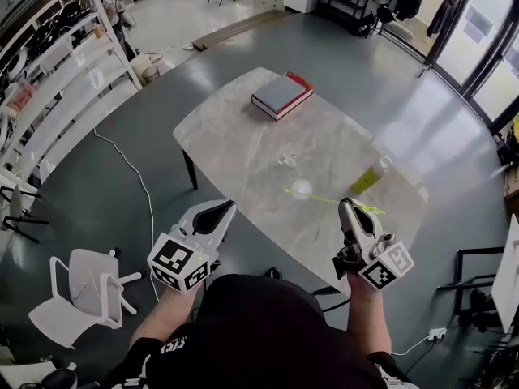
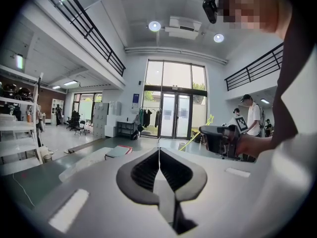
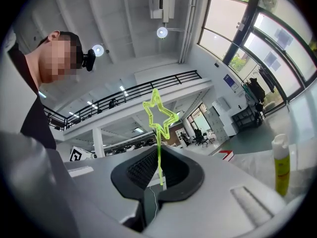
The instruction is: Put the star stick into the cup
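The star stick (image 1: 324, 198) is a thin neon-yellow rod with a star at one end. My right gripper (image 1: 347, 207) is shut on it above the table's near right edge. In the right gripper view the star stick (image 3: 158, 133) rises from between the closed jaws of my right gripper (image 3: 157, 155), star outermost. The stick (image 2: 195, 135) also shows in the left gripper view. A small clear cup (image 1: 302, 188) stands on the table, just left of the right gripper. My left gripper (image 1: 223, 209) hangs off the table's front-left edge. It (image 2: 159, 150) is shut with nothing in it.
On the marble table (image 1: 243, 144) a grey book with a red cover (image 1: 281, 94) lies at the far side. A yellow bottle (image 1: 370, 177) stands near the right edge, and a small white scrap (image 1: 287, 160) lies mid-table. A white chair (image 1: 85, 294) stands on the floor at the left.
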A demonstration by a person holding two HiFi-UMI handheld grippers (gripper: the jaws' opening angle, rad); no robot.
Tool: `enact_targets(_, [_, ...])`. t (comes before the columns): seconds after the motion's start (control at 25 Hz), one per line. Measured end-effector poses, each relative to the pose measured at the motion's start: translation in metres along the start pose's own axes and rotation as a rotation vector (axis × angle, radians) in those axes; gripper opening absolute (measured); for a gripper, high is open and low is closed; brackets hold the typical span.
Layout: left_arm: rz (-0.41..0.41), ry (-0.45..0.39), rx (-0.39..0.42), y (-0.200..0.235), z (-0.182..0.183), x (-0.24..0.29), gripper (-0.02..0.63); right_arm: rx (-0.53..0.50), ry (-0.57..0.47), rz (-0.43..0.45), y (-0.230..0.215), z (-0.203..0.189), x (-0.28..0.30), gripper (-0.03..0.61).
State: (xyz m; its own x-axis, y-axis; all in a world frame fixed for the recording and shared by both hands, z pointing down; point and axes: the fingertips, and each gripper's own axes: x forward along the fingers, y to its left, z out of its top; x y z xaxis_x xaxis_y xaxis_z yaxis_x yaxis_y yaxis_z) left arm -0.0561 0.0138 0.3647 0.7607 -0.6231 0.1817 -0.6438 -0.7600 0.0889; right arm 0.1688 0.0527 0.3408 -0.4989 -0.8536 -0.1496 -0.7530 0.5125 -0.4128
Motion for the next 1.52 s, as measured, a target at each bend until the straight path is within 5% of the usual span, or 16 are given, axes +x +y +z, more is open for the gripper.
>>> enact_targets(0.48, [-0.062, 0.035, -0.049, 0.036, -0.002, 0.044, 0.006, 0.028, 0.012, -0.082, -0.032, 0.001, 0.028, 0.031])
enact_targets(1.04, [-0.335, 0.053, -0.012, 0.143, 0.025, 0.162, 0.006, -0.019, -0.018, -0.370, -0.086, 0.004, 0.106, 0.031])
enact_targets(1.28, [-0.502, 0.080, 0.031, 0.153, 0.031, 0.195, 0.006, -0.052, -0.049, -0.459, -0.091, 0.007, 0.141, 0.031])
enact_targets(1.52, [-0.580, 0.117, 0.035, 0.148, 0.022, 0.223, 0.006, -0.037, -0.062, -0.504, -0.099, -0.002, 0.151, 0.029])
